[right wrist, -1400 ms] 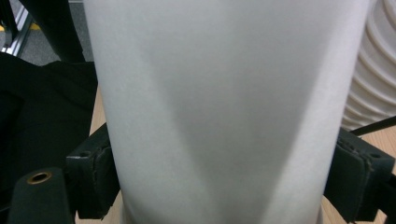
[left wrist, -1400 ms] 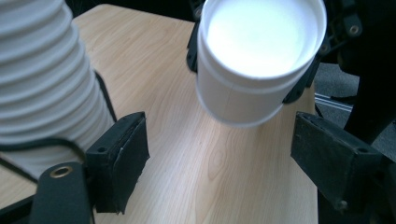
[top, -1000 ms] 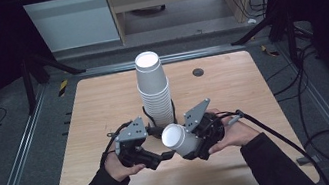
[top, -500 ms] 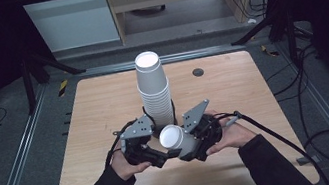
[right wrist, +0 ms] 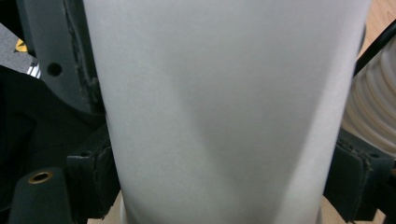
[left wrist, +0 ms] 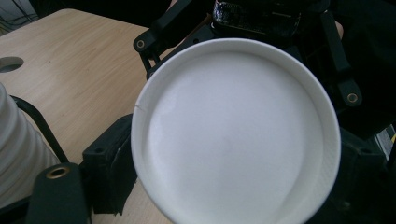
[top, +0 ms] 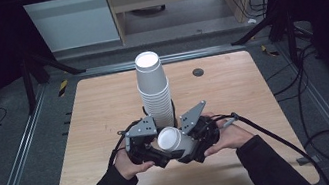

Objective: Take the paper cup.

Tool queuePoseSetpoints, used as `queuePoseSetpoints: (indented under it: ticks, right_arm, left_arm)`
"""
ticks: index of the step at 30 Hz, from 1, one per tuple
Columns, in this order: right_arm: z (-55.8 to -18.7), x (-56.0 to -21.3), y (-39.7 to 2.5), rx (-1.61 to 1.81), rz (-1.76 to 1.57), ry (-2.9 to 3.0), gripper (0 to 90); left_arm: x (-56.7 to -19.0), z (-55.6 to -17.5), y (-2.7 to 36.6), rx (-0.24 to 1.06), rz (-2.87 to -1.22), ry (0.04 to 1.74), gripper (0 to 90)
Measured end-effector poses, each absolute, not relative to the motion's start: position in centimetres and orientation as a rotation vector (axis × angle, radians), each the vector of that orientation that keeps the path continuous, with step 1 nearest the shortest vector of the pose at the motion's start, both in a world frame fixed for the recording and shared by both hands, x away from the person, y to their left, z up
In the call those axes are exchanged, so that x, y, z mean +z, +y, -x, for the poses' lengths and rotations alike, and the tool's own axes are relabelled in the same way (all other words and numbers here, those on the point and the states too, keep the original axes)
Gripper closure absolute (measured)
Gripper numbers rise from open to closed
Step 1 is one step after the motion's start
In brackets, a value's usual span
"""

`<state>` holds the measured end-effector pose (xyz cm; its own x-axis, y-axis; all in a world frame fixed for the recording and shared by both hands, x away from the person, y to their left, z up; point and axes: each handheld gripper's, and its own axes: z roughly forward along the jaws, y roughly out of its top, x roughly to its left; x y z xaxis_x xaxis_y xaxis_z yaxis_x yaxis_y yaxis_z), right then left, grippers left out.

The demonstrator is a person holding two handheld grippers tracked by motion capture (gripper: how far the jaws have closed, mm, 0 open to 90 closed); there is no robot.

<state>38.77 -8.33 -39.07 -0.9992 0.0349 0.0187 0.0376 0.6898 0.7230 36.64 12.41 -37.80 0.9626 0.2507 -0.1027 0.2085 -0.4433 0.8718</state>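
Note:
A single white paper cup point(top: 174, 140) lies on its side between my two grippers, just above the near part of the wooden table point(top: 100, 113). Its flat base point(left wrist: 233, 135) faces the left gripper view. My left gripper point(top: 157, 155) has its jaws on either side of the base end, with the pads point(left wrist: 109, 172) against the cup. From the other side my right gripper point(top: 196, 147) is shut on the cup's wall point(right wrist: 219, 107), pads point(right wrist: 93, 175) pressed to it. A tall stack of upturned white cups point(top: 155, 91) stands right behind the grippers.
A small round hole point(top: 198, 72) sits in the table's far right part. Cables point(top: 282, 138) trail from the right gripper off the table's right side. Metal rails point(top: 24, 146) run along both sides, and shelving stands beyond the far edge.
My left gripper has moved right, in around the cup's base. The cup and the right gripper have shifted slightly toward the near edge.

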Motion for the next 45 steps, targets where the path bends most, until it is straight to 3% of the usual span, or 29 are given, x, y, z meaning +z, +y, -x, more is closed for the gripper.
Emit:
queuePoseSetpoints:
  ticks: [45]
  right_arm:
    - [-38.7, -39.92, -7.49, -1.04, 0.036, -2.931, 14.3]
  left_arm:
    - [-38.21, -37.17, 11.48, -0.021, -2.247, 0.302, 18.7]
